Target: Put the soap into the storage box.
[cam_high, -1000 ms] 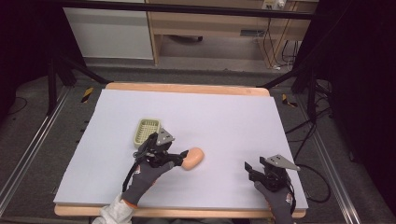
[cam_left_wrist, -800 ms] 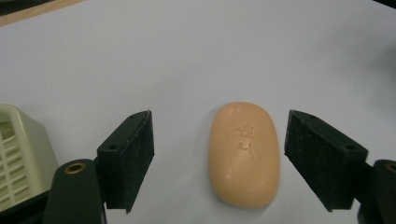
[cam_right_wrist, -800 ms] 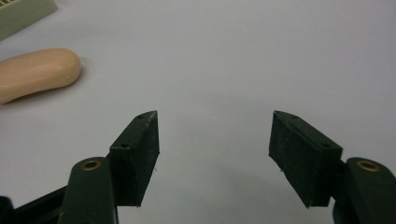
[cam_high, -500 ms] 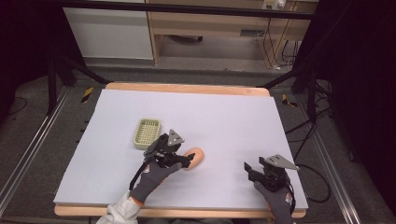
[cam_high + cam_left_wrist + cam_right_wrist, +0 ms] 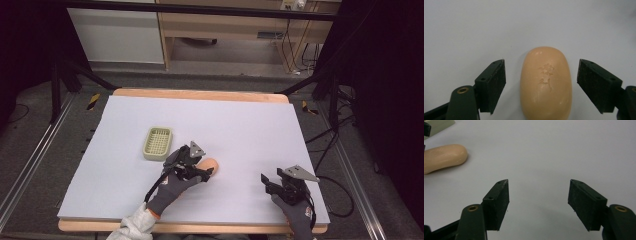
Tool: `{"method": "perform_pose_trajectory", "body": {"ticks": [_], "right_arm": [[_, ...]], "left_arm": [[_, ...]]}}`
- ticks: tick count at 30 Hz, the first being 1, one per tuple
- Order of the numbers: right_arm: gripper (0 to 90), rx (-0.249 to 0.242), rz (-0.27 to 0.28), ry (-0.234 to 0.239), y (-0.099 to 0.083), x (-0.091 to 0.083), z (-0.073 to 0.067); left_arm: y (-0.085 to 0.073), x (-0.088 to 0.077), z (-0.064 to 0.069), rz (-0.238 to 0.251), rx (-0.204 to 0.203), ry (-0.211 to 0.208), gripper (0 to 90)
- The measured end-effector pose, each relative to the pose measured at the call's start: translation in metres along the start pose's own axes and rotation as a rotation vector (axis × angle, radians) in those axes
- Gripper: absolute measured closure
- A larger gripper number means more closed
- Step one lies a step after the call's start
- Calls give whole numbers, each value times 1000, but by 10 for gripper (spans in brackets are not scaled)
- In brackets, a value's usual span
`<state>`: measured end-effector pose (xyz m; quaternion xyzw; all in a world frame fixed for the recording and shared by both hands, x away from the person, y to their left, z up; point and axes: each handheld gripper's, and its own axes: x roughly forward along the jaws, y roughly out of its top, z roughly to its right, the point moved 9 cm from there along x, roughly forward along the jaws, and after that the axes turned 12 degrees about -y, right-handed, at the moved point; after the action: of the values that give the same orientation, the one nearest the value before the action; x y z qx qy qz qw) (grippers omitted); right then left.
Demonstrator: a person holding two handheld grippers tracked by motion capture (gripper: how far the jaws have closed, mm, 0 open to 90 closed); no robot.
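Note:
A peach oval soap bar (image 5: pixel 212 164) lies flat on the white table, stamped face up (image 5: pixel 546 82). My left gripper (image 5: pixel 200 168) is open with one jaw on each side of the soap's near half, and a gap shows on both sides (image 5: pixel 541 67). A pale green slotted soap dish (image 5: pixel 157 142) sits just left of and beyond that gripper. My right gripper (image 5: pixel 274 181) rests low near the table's front right, open, with nothing between its jaws (image 5: pixel 539 187). In the right gripper view the soap (image 5: pixel 444 157) lies far off at the upper left.
The white sheet (image 5: pixel 240 125) covers a wooden-edged table (image 5: pixel 200 94). A corner of the soap dish (image 5: pixel 439 125) shows at the top left of the right gripper view. Black stand legs, cables and floor rails surround the table.
My left gripper has slid to the right along the table until its open jaws straddle the soap. The soap, the dish and the right gripper have stayed put.

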<state>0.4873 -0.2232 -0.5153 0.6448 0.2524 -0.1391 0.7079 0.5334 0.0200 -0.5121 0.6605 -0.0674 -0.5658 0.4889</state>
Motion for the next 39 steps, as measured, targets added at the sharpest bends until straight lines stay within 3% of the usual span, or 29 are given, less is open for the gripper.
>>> {"method": "perform_pose_trajectory", "body": {"ticks": [14, 39], "right_arm": [[334, -1, -3, 4, 0, 0, 0], [335, -5, -4, 5, 0, 1, 0]], "left_arm": [[-6, 14, 0, -46, 3, 2, 221], [-16, 28, 0, -96, -7, -28, 314]]}}
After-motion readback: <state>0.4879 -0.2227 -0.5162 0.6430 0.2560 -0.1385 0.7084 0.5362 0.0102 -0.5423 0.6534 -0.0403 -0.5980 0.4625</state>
